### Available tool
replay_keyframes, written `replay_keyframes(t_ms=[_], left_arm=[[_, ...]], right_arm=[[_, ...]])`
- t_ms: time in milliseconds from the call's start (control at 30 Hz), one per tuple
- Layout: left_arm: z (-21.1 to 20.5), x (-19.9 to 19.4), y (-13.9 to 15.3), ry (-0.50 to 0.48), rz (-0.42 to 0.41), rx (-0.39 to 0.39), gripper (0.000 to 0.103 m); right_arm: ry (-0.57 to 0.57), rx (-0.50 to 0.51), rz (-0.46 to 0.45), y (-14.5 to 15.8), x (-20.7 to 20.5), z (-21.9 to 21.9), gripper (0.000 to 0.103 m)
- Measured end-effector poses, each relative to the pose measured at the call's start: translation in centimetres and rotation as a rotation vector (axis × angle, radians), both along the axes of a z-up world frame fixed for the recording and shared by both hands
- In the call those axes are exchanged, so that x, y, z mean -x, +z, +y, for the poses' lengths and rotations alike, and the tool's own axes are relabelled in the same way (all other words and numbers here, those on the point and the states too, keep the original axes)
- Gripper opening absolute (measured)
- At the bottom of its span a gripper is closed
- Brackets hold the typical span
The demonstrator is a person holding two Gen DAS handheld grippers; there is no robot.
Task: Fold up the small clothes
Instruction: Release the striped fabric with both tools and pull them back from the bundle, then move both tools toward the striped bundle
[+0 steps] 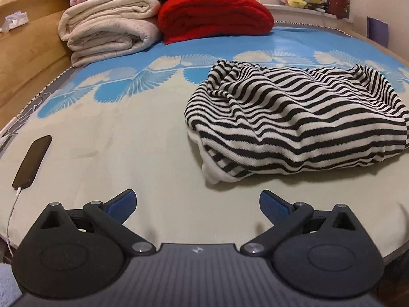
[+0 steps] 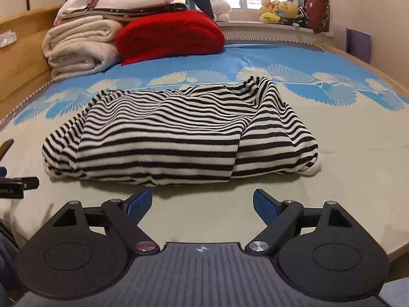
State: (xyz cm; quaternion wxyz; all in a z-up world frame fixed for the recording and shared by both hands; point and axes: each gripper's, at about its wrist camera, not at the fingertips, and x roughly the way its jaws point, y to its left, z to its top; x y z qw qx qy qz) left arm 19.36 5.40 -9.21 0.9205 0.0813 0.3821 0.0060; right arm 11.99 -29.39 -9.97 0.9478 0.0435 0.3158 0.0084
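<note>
Hiding its sleeves, the bundled striped top [image 2: 179,138] lies before both spread tools.

1. The striped garment [image 2: 179,138] is black and white in narrow bands, with a plain white hem at its near corners.
2. The bedsheet [image 1: 127,153] is pale grey-green toward the near edge and bright blue toward the far edge, with a band of cream fan-shaped motifs between.
3. The folded red blanket [image 2: 171,33] is solid red.
4. The folded quilts [image 1: 107,28] at the far left corner are cream.
5. The phone [image 1: 32,162] near the left edge is black, with a white cable.
6. The pads [image 1: 122,202] are blue on black arms.
</note>
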Motion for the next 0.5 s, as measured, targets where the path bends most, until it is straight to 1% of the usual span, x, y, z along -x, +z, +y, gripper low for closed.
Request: replay_keyframes(t_ms=[233, 367, 500], left_arm=[[0.10, 0.12, -0.06, -0.002, 0.001, -0.007, 0.103], [0.22, 0.03, 0.01, 0.005, 0.003, 0.005, 0.103], [-0.01, -0.04, -0.08, -0.002, 0.007, 0.001, 0.103]], right_arm=[[0.041, 0.079, 0.028, -1.06, 0.23, 0.79, 0.087], [0.041, 0.087, 0.042, -1.26, 0.05, 0.84, 0.087], [0.030, 0.077, 0.045, -1.25, -0.16, 0.71, 0.087]])
